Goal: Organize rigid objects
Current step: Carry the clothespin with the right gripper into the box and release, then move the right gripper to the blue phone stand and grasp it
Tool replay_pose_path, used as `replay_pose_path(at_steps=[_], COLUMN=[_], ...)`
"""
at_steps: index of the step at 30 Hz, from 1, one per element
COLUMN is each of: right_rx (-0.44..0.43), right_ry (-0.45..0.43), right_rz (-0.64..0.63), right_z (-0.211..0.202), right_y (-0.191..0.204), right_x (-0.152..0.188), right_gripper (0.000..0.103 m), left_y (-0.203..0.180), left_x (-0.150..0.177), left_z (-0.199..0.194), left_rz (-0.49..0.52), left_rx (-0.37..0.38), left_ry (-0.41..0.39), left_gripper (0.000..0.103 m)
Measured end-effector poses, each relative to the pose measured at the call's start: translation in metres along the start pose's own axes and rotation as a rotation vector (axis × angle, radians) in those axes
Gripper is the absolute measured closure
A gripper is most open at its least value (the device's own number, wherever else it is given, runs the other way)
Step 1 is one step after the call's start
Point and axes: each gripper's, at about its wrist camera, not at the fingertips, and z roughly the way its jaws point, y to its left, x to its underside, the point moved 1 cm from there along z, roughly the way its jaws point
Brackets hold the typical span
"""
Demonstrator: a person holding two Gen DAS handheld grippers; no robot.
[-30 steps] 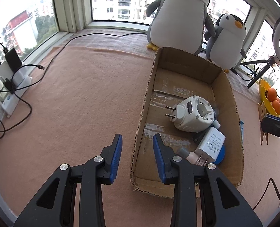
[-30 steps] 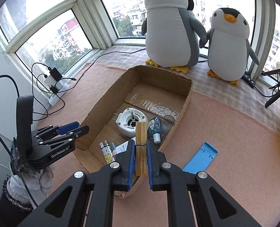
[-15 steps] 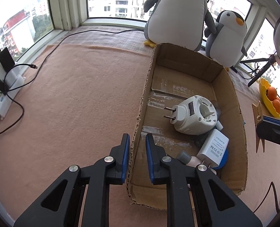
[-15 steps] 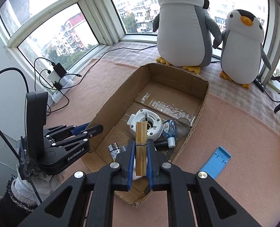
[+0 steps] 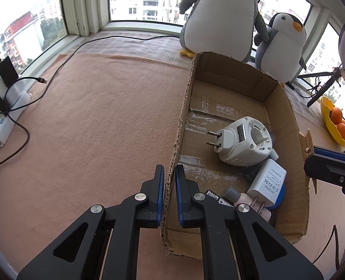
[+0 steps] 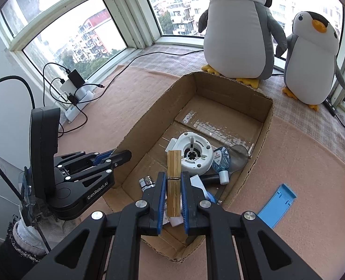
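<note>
An open cardboard box (image 5: 286, 107) lies on the pink mat. Inside are a white round plug-in device (image 5: 242, 140), a white USB charger (image 5: 269, 179), a small bottle (image 6: 222, 163) and other small items. My left gripper (image 5: 169, 175) is shut on the box's left wall (image 5: 181, 121); it also shows in the right wrist view (image 6: 116, 157). My right gripper (image 6: 173, 182) is shut on a wooden clothespin (image 6: 173, 184), held upright above the box's near end; in the left wrist view it shows at the right edge (image 5: 312, 154).
Two plush penguins (image 6: 240, 30) (image 6: 312, 56) stand behind the box. A blue plastic piece (image 6: 277, 206) lies on the mat right of the box. A power strip with chargers and cables (image 5: 9, 107) sits at the left. A yellow dish of oranges (image 5: 335, 121) is at the right.
My left gripper closed from open onto the box's left wall. My right gripper carried the clothespin forward over the box's near end.
</note>
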Motion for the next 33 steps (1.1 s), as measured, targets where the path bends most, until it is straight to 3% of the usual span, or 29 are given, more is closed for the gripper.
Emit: replay_pose_path(at_steps=[7,9,10,11,33], right_rx=[0.0,0.002,-0.001,0.0,0.028], right_ry=[0.006,0.01,0.01,0.002,-0.023], right_rz=[-0.03,-0.039,-0.044,-0.051,-0.008], right_z=[0.002,0.003,0.002,0.001,-0.017], right_y=[0.007,0.01,0.011,0.013,-0.012], right_x=[0.001,0.001,0.001,0.002,0.008], right_gripper=[0.091,0.078,0.062,0.054,0.053], left_y=[0.0,0.0,0.0,0.0,0.0], left_x=[0.0,0.0,0.0,0.0,0.0], left_z=[0.0,0.0,0.0,0.0,-0.002], left_rz=[-0.001,-0.002,-0.002,-0.001,-0.008], left_rx=[0.0,0.0,0.0,0.0,-0.01], left_ry=[0.0,0.0,0.0,0.0,0.004], left_gripper=[0.095,0.095,0.095,0.095,0.095])
